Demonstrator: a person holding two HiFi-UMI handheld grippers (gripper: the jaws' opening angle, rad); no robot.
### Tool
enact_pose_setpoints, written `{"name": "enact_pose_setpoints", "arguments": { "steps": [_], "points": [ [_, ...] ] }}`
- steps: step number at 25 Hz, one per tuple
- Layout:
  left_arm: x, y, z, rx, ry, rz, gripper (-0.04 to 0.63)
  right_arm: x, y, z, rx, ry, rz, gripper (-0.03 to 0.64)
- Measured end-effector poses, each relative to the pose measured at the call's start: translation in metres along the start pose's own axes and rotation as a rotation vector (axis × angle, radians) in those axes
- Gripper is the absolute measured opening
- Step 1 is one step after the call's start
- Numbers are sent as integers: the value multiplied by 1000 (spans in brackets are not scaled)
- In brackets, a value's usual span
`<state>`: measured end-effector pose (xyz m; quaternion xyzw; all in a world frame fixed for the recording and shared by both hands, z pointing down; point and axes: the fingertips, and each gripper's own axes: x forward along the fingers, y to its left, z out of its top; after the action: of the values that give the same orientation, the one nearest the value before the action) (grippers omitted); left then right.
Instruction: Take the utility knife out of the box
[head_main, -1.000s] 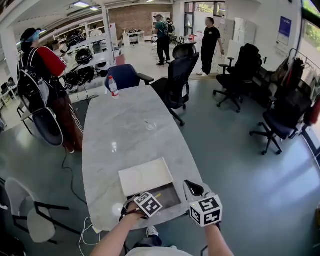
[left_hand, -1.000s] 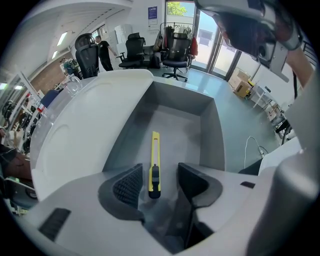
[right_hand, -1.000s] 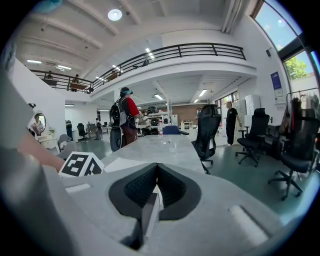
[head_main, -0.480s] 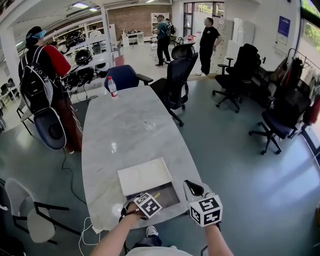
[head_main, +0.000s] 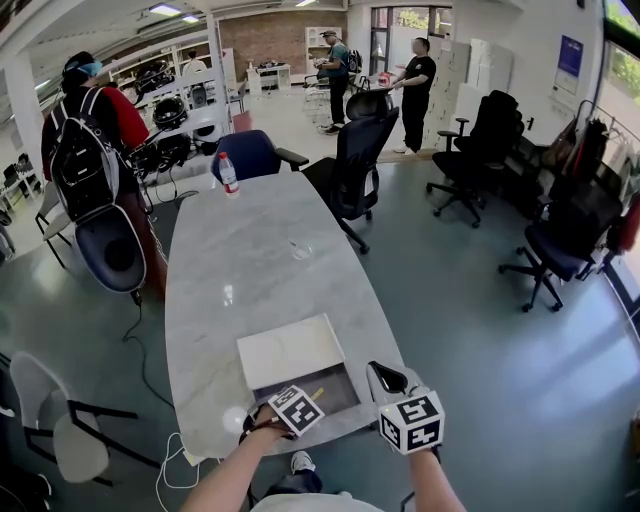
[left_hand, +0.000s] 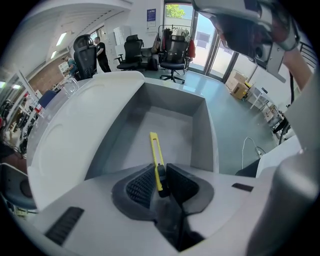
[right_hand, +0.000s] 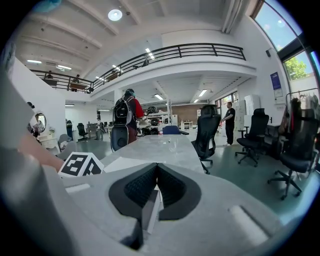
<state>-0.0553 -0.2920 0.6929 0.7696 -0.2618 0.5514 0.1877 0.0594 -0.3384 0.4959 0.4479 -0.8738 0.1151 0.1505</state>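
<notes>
An open grey box (head_main: 349, 389) sits at the near end of the marble table (head_main: 250, 260), its white lid (head_main: 290, 352) lying just beyond it. A yellow utility knife (left_hand: 154, 147) lies on the box floor (left_hand: 165, 125). My left gripper (left_hand: 160, 172) points steeply down into the box. Its jaws are closing, and the pads touch both sides of the knife's dark near end. In the head view the left gripper (head_main: 300, 405) covers the box's near left part, with the knife (head_main: 316, 392) peeking out. My right gripper (head_main: 388, 378) hovers beside the box's right side, jaws shut (right_hand: 157, 167) and empty.
A water bottle (head_main: 228, 173) stands at the table's far end and a clear glass (head_main: 301, 250) at mid-table. Office chairs (head_main: 355, 160) ring the far end and right side. A person with a backpack (head_main: 85, 140) stands at the left, others stand far back.
Both grippers have stayed in place over the box. The person with the backpack at the left has shifted slightly.
</notes>
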Motion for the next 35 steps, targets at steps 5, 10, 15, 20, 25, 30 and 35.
{"name": "enact_pose_setpoints", "arguments": {
  "steps": [5, 10, 15, 20, 25, 30, 35],
  "points": [
    [0, 0, 0, -4, -14, -6, 64, -2, 1, 0, -4, 1, 0, 5],
    [-2, 1, -1, -7, -28, -2, 61, -2, 3, -1, -4, 2, 0, 5],
    [-4, 1, -1, 7, -41, 17, 61, -4, 4, -2, -6, 1, 1, 5],
    [-9, 2, -1, 14, -62, 52, 61, -7, 5, 0, -10, -1, 7, 5],
    [-22, 5, 3, 24, -102, 94, 61, -9, 11, 0, -15, -3, 17, 5],
    [-35, 4, 8, 21, -148, 132, 61, -15, 14, -1, -24, -7, 28, 5],
    [-55, 5, 12, 0, -202, 186, 61, -21, 19, 2, -34, -12, 45, 5]
  ]
}}
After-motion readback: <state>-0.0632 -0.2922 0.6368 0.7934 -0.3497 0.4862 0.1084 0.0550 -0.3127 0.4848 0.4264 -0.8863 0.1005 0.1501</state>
